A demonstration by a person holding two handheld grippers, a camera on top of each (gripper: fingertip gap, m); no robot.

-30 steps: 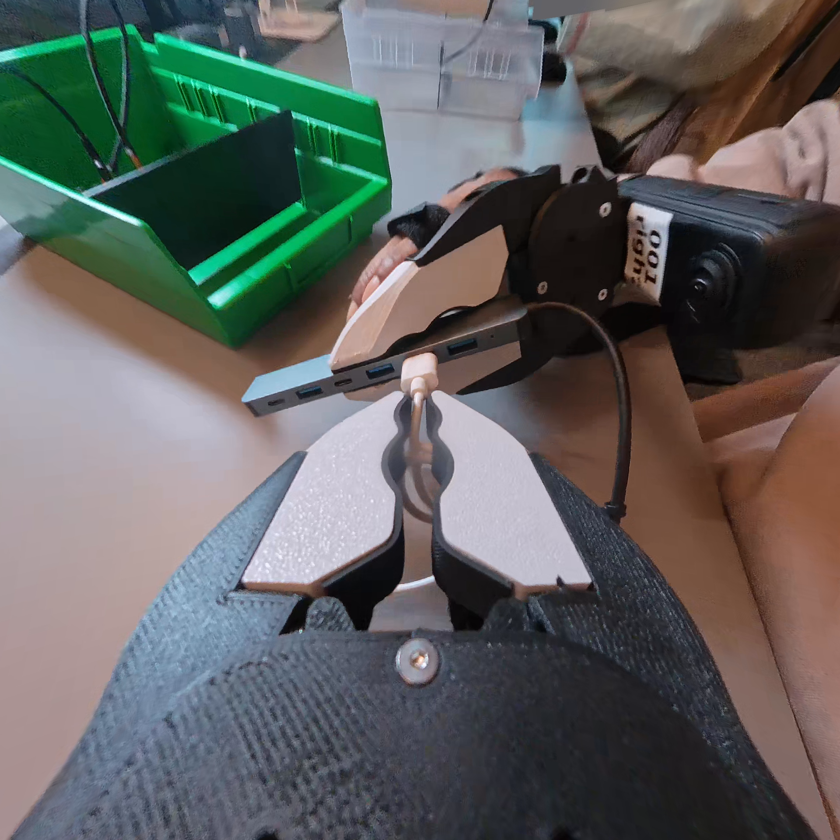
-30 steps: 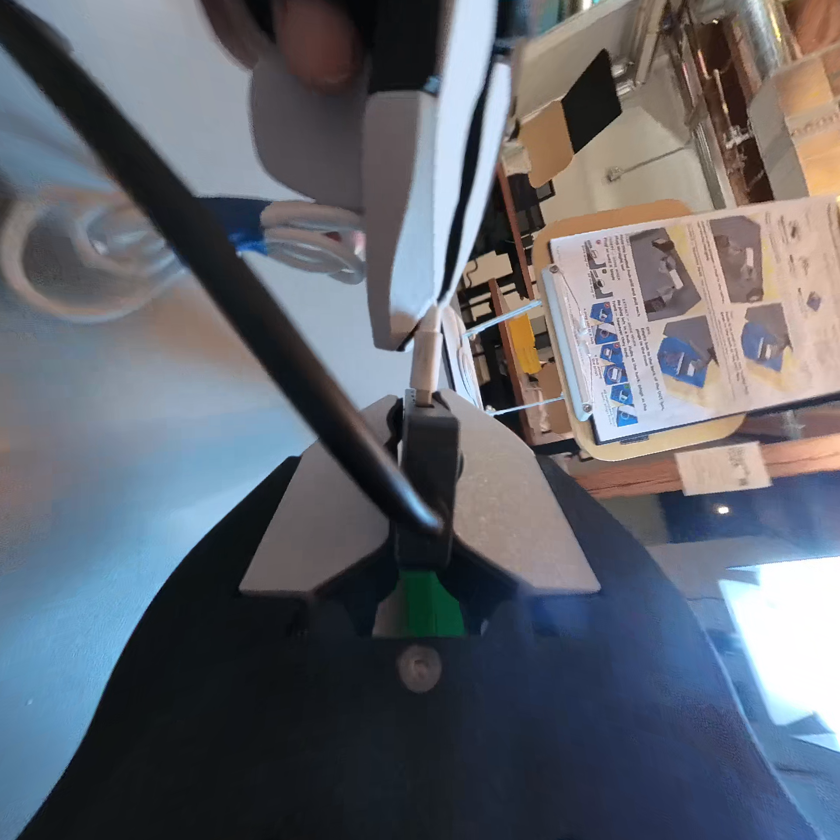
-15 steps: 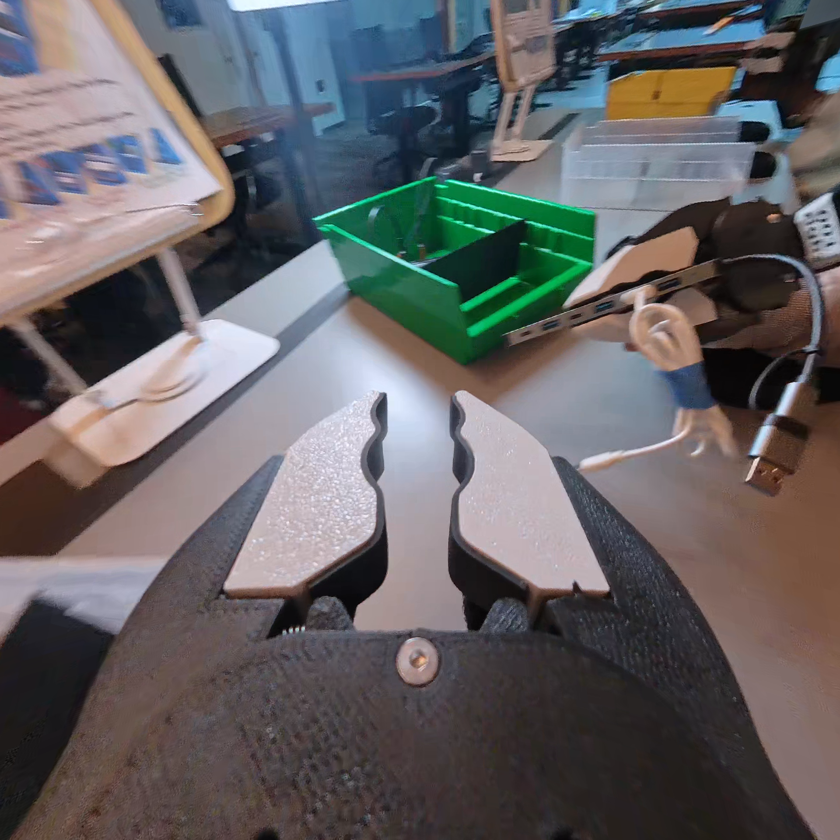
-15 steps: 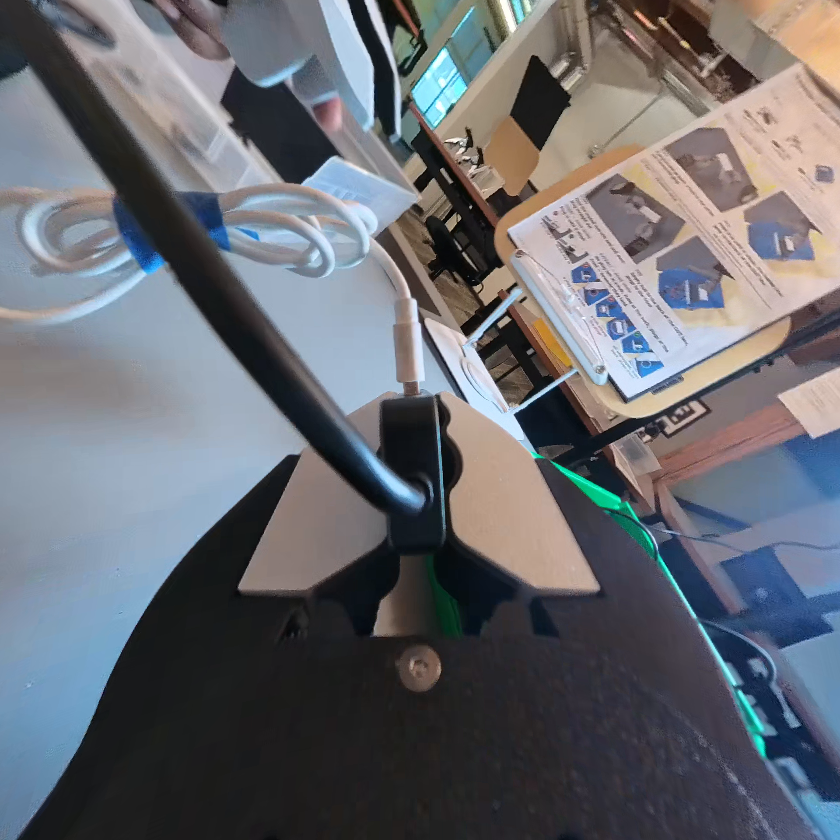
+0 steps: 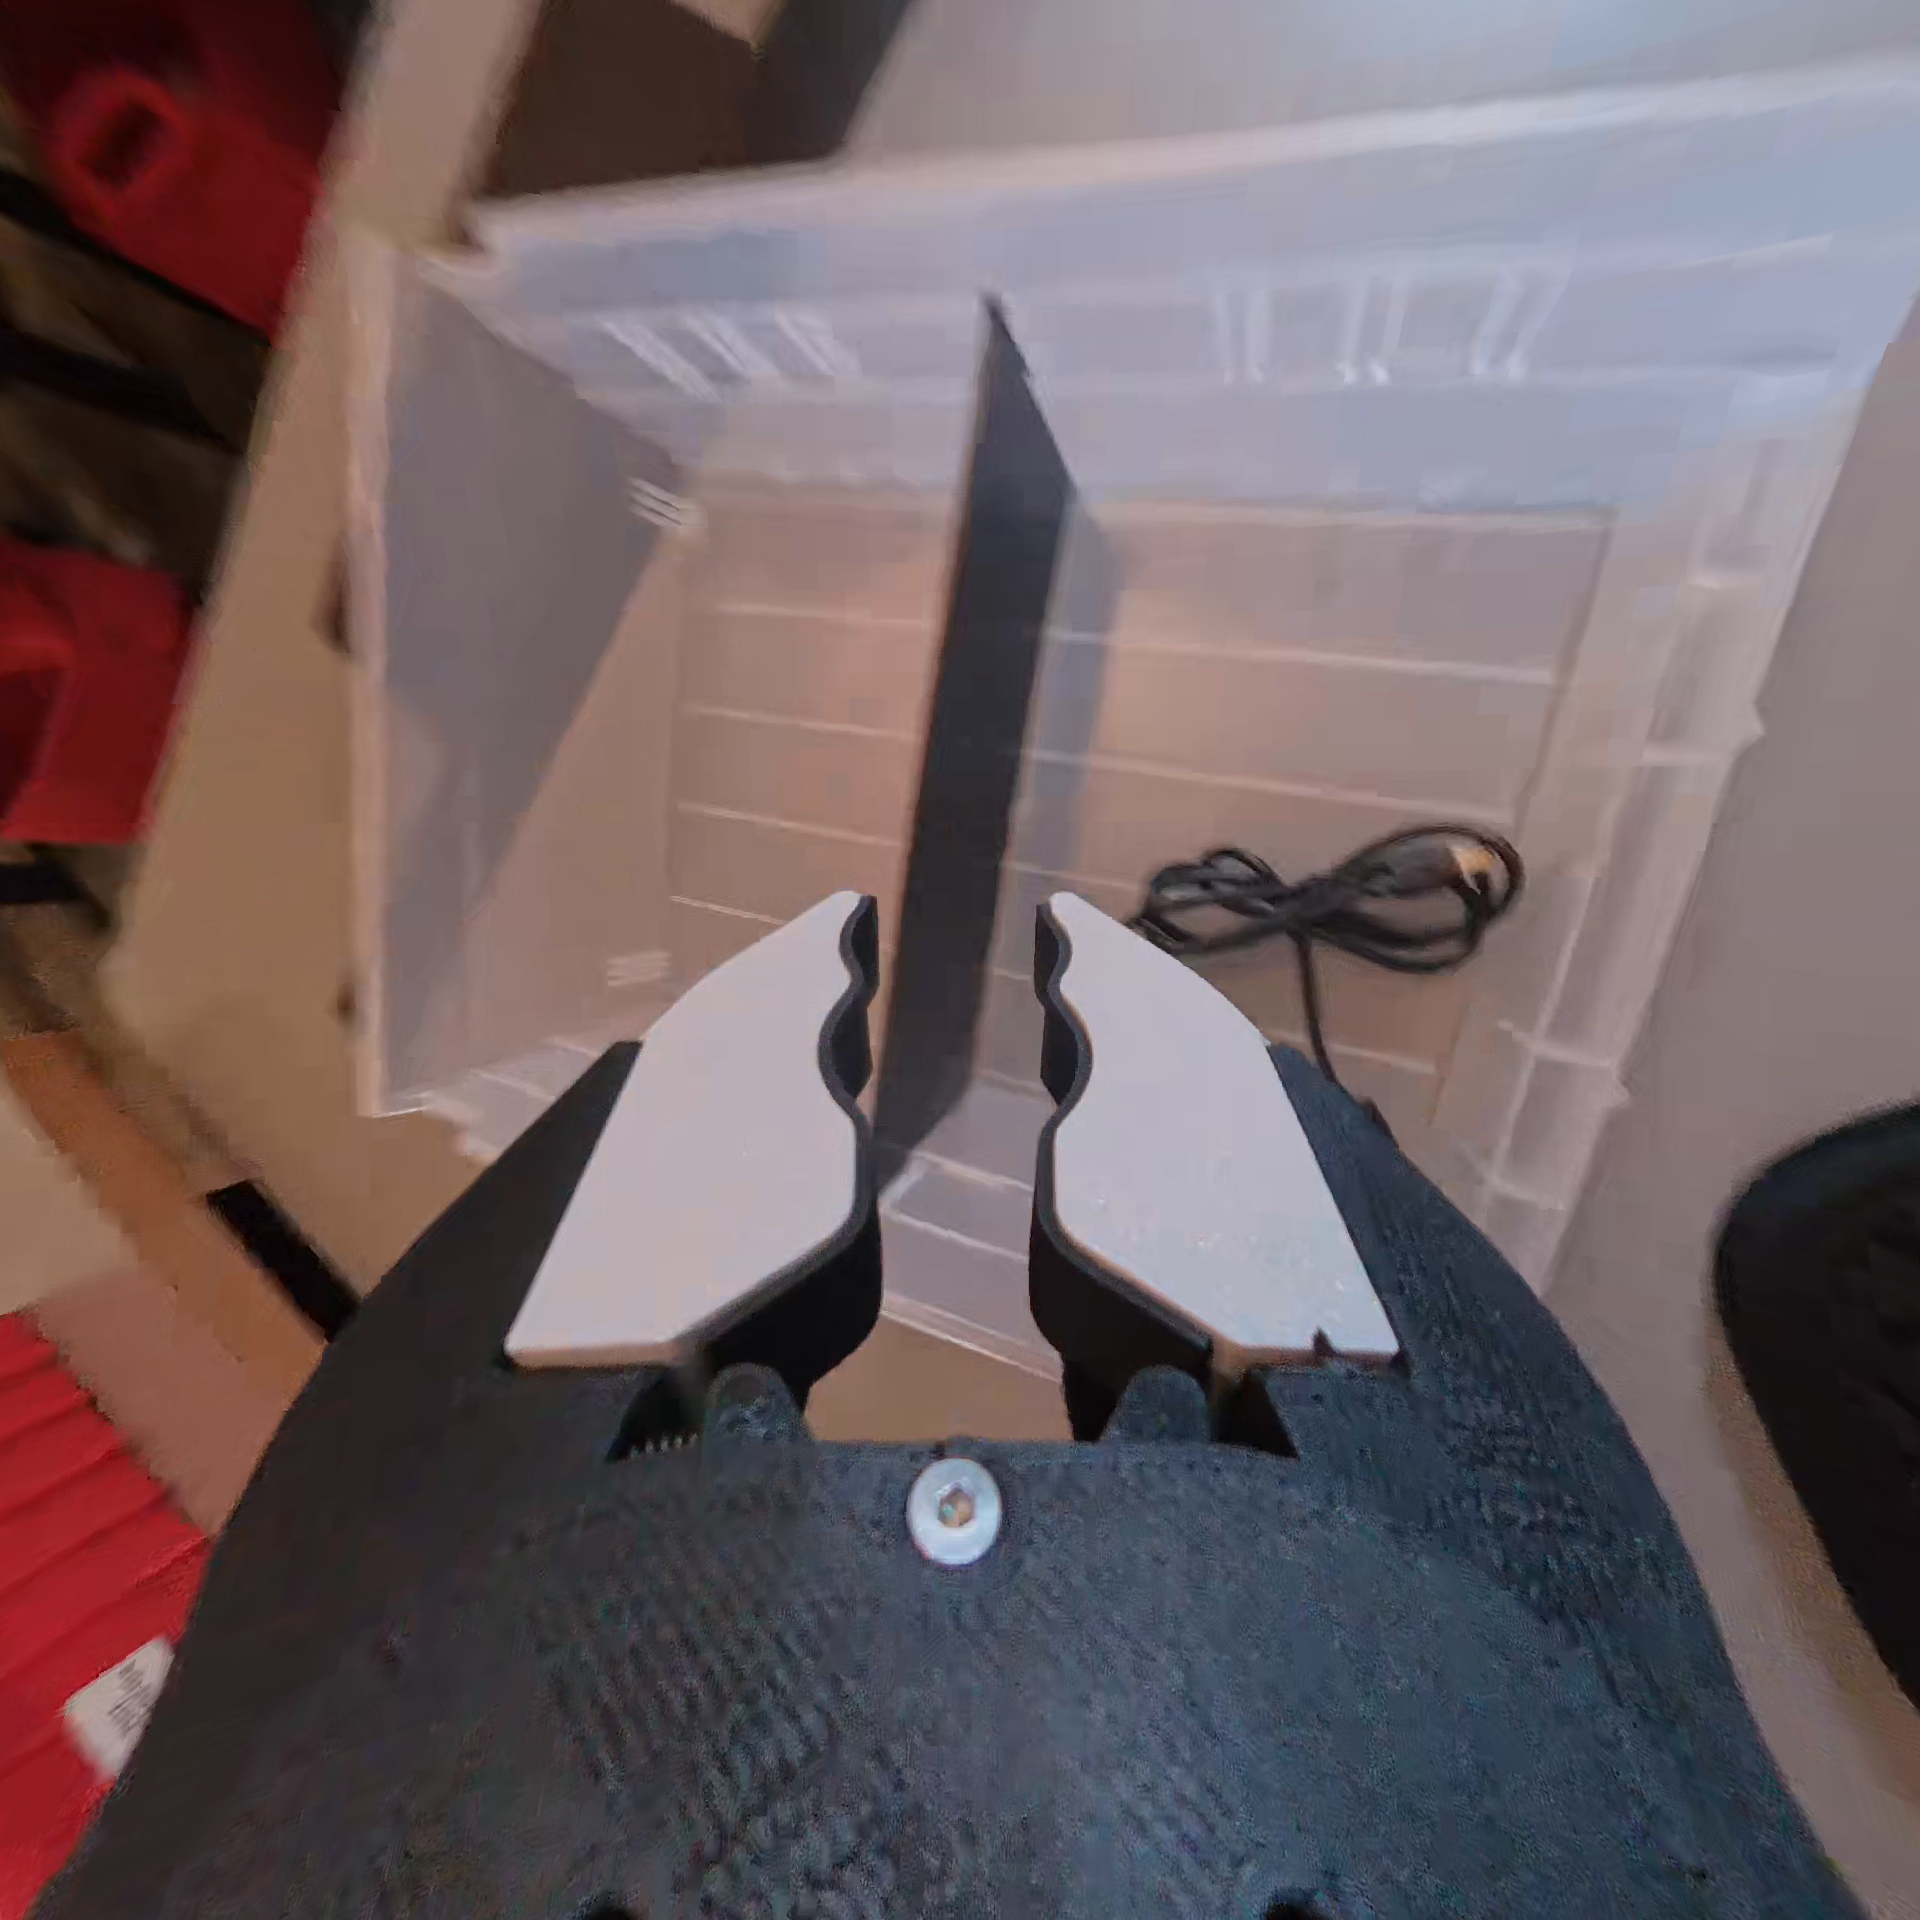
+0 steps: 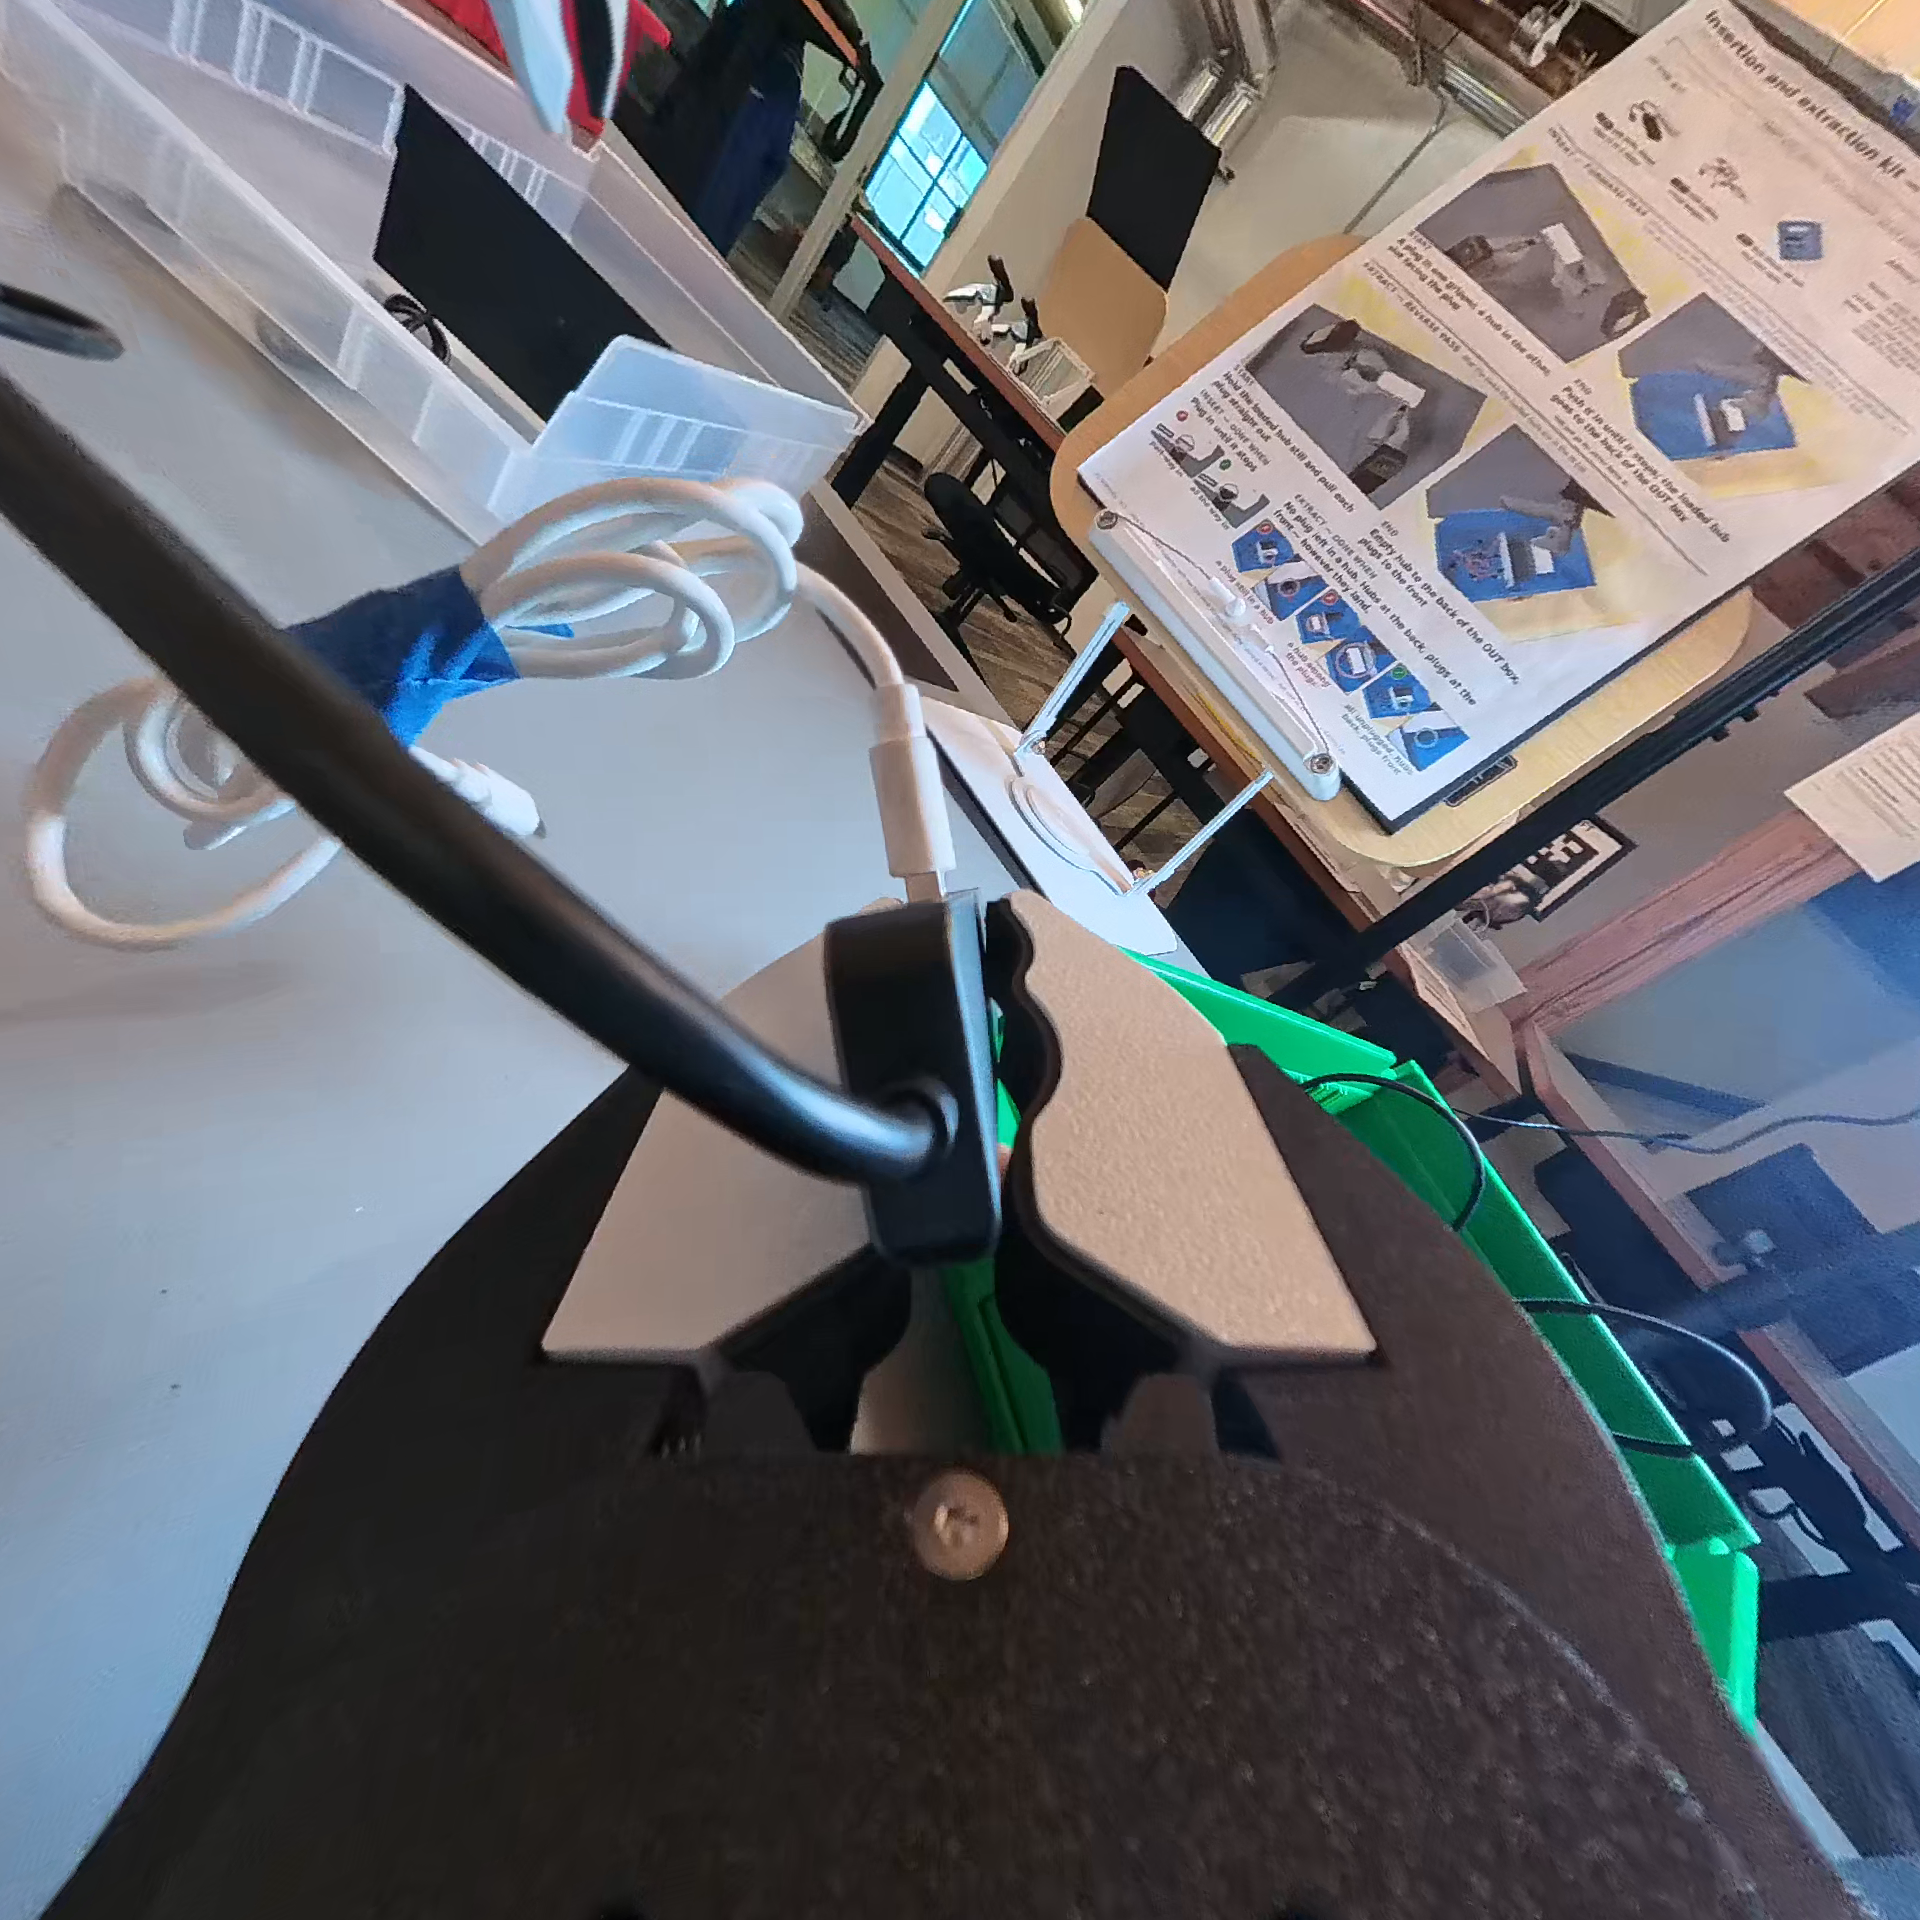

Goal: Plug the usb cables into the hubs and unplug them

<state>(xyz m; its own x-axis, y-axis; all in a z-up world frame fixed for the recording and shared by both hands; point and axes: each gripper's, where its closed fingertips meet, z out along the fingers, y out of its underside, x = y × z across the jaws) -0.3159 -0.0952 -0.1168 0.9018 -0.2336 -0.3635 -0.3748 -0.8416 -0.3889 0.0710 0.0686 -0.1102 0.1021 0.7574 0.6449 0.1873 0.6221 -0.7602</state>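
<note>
1. Left wrist view: left gripper (image 5: 956, 914) empty, jaws spread, hovering above a clear plastic bin (image 5: 1683, 582) on the pale counter (image 5: 1860, 582).
2. Black divider (image 5: 987, 644) standing upright in the bin, splitting it into two compartments, in line with the gap between the fingers.
3. Coiled black cable (image 5: 1340, 914) lying in the right compartment, toward the bin's near right corner; left compartment bare as far as visible.
4. Right wrist view: right gripper (image 6: 987, 914) pinching a dark USB hub (image 6: 914, 1081) end-on, jaws pressed against it, held above the counter (image 6: 208, 1195).
5. Hub's own black lead (image 6: 416, 821) arching out toward the upper left.
6. White cable (image 6: 665, 603) plugged into the hub's far end, its coil bound with a blue strap (image 6: 416, 655) and hanging over the counter.
7. Green bin (image 6: 1538, 1351) behind the right finger near the counter's right edge; clear bin far back left; an instruction sheet (image 6: 1558, 416) on a stand beyond.
</note>
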